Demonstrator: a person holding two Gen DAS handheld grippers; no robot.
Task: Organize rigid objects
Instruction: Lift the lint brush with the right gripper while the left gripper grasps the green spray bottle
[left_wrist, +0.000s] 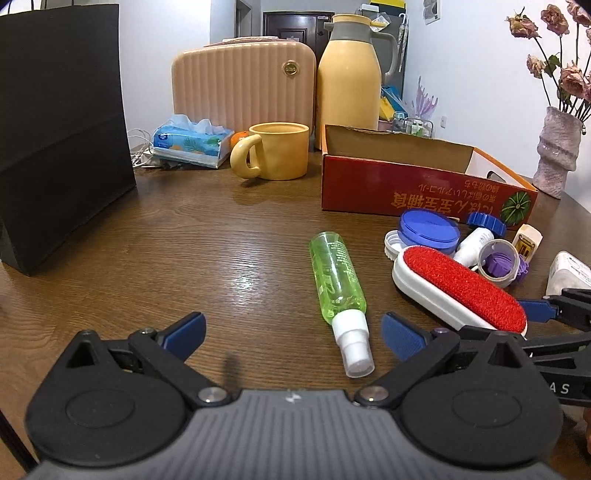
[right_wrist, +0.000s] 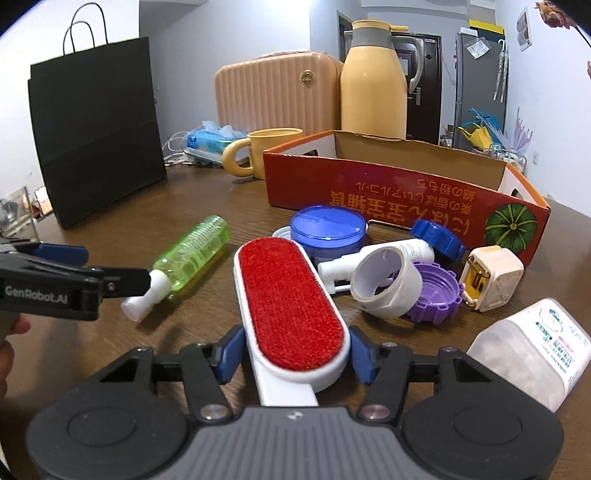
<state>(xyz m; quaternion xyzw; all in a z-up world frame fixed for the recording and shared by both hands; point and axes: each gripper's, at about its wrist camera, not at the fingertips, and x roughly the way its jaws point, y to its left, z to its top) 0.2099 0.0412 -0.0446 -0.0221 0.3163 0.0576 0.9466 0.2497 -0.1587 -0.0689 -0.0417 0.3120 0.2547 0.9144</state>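
My left gripper (left_wrist: 293, 338) is open; the white cap end of a green spray bottle (left_wrist: 338, 275) lies on the table between its fingers, nearer the right one. My right gripper (right_wrist: 293, 352) has both blue pads against the sides of a white lint brush with a red pad (right_wrist: 290, 301), which also shows in the left wrist view (left_wrist: 461, 286). Behind it lie a blue round container (right_wrist: 327, 229), a white bottle (right_wrist: 373, 256), a white ring (right_wrist: 386, 282), a purple cap (right_wrist: 436, 291), a blue cap (right_wrist: 437, 240) and a white charger (right_wrist: 493, 278).
A red open cardboard box (right_wrist: 388, 192) stands behind the pile. A yellow mug (left_wrist: 273, 149), tissue pack (left_wrist: 192, 142), yellow thermos (left_wrist: 349, 79), pink case (left_wrist: 240, 83) and black paper bag (left_wrist: 59, 129) stand at the back and left. A vase (left_wrist: 556, 149) and white jar (right_wrist: 532, 349) are at right.
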